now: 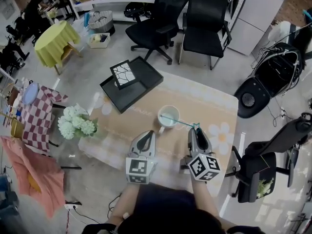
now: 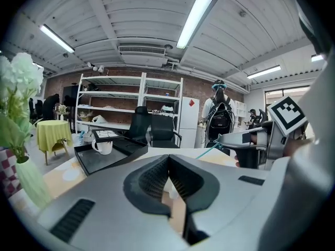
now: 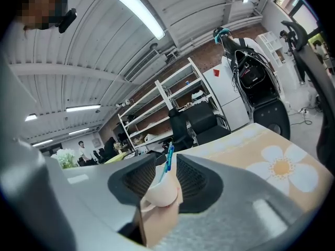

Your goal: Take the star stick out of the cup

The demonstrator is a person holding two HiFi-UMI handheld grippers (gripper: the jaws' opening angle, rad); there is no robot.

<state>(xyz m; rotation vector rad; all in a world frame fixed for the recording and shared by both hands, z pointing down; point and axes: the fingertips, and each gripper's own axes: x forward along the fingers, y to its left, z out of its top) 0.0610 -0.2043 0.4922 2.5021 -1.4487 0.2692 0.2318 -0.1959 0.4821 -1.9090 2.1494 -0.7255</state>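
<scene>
A white cup [image 1: 168,116] stands mid-table on the flowered cloth. The thin teal star stick [image 1: 179,121] leans out of it to the right, and its star end lies at the tips of my right gripper [image 1: 197,130]. In the right gripper view the jaws of that gripper [image 3: 166,162] stand apart. The stick [image 3: 168,156] rises in the gap without touching either pad, and the cup [image 3: 161,190] sits low between the jaws. My left gripper [image 1: 144,141] is shut and empty just left of the cup, with its tips [image 2: 168,159] meeting.
A black tray [image 1: 141,84] with a framed tile [image 1: 123,73] lies at the table's far left corner, and a white mug [image 2: 103,146] stands on the tray. White flowers in a vase [image 1: 77,121] stand at the left edge. Office chairs [image 1: 158,21] stand beyond the table.
</scene>
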